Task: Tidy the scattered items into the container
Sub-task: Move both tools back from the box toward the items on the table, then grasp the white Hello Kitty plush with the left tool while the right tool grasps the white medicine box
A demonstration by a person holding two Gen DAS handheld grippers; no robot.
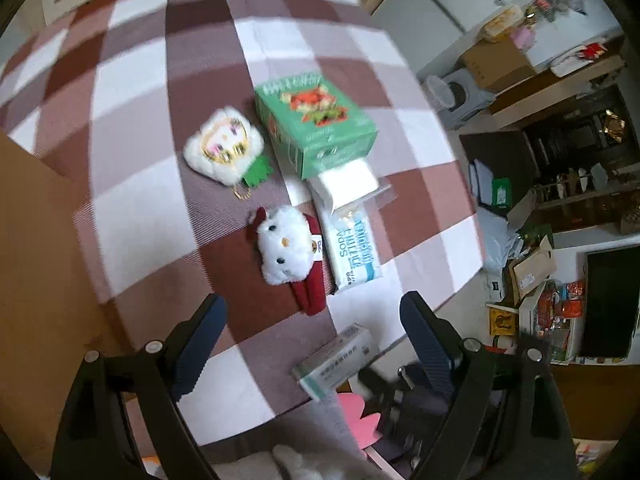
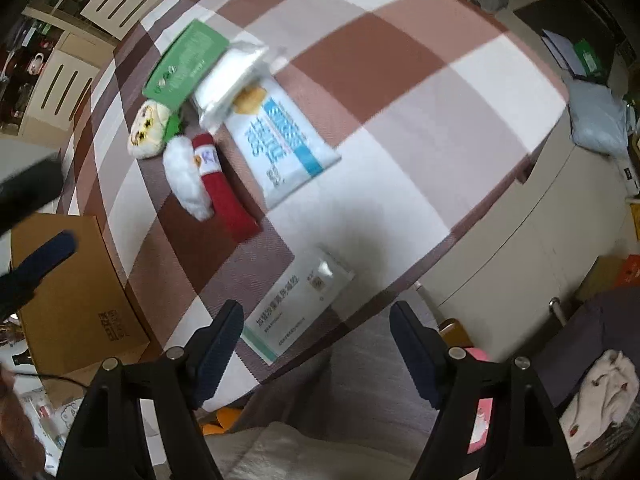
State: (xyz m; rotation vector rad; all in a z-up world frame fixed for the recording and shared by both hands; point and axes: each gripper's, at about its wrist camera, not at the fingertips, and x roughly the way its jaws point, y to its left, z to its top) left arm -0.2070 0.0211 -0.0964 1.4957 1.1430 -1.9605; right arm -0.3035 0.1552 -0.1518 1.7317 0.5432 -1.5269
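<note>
Scattered on the checked tablecloth are a green box (image 1: 316, 128), a round white plush with a face (image 1: 222, 146), a white cat plush on a red band (image 1: 286, 250), a white tissue packet (image 1: 346, 184), a soda wipes pack (image 1: 354, 248) and a pale medicine box (image 1: 336, 360) at the near edge. My left gripper (image 1: 316, 332) hangs open above the medicine box, its pads clear of it. My right gripper (image 2: 316, 344) is also open, over the same medicine box (image 2: 298, 304) without touching it. The cardboard box (image 2: 76, 292) stands to the left.
The table edge (image 2: 460, 248) runs close behind the medicine box, with a pale cabinet (image 2: 520, 264) below it. A blue finger pad (image 2: 48, 256) of the other gripper shows above the cardboard box. Cluttered boxes and shelves (image 1: 540, 300) fill the floor to the right.
</note>
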